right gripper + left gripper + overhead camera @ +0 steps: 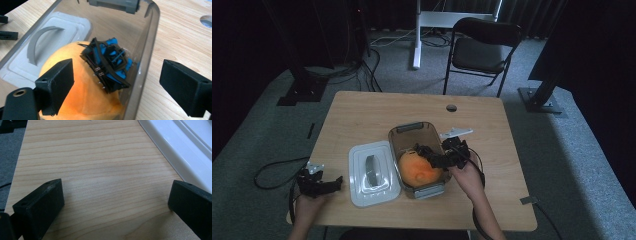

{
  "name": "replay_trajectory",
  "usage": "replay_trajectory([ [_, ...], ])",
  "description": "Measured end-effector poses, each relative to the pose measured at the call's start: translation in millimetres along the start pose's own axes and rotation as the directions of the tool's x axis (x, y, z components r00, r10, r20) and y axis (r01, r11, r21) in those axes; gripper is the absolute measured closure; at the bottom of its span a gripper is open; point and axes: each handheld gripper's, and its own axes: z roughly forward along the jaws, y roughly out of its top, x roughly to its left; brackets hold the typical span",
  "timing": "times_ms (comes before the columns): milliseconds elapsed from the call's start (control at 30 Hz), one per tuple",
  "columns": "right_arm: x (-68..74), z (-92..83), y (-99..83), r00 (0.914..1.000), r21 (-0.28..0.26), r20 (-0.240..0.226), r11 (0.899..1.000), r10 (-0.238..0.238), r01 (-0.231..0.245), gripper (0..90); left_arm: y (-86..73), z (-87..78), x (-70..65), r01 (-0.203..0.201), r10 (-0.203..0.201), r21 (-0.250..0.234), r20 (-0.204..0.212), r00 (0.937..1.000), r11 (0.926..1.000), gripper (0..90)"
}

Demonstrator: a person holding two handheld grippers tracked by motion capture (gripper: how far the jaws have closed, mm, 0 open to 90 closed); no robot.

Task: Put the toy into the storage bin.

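At the table's (362, 107) left edge the left gripper (331, 184) rests low over bare wood, its jaws wide and empty, just beside the white lid (371, 173). The lid lies flat, grey handle up, touching the clear box (396, 135) on its right. Inside the box sits an orange plush (417, 170), and a black-and-blue part (110, 63) lies on top of it against the box wall. The right gripper (424, 154) hovers over the box, jaws wide, gripping nothing.
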Motion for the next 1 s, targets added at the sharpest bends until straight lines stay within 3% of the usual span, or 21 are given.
replay_trajectory([
  [733,-42.6,-26.2,-35.9,0.9937,-0.072,0.089,0.995,0.068,-0.062,11.5,-0.3,-0.5,0.5,-0.002,0.002,0.002,0.0,1.0,1.0,0.8],
  [900,-52.3,-28.9,-45.8,0.989,-0.071,0.123,0.995,0.082,-0.074,11.5,-0.3,-2.5,2.0,0.014,-0.014,0.015,-0.011,0.9998,0.9998,1.6],
  [1000,-58.5,-29.8,-52.0,0.9861,-0.07,0.136,0.994,0.096,-0.087,11.5,1.0,-3.9,-3.1,-0.003,0.003,0.034,-0.009,1.0,0.9994,1.6],
])
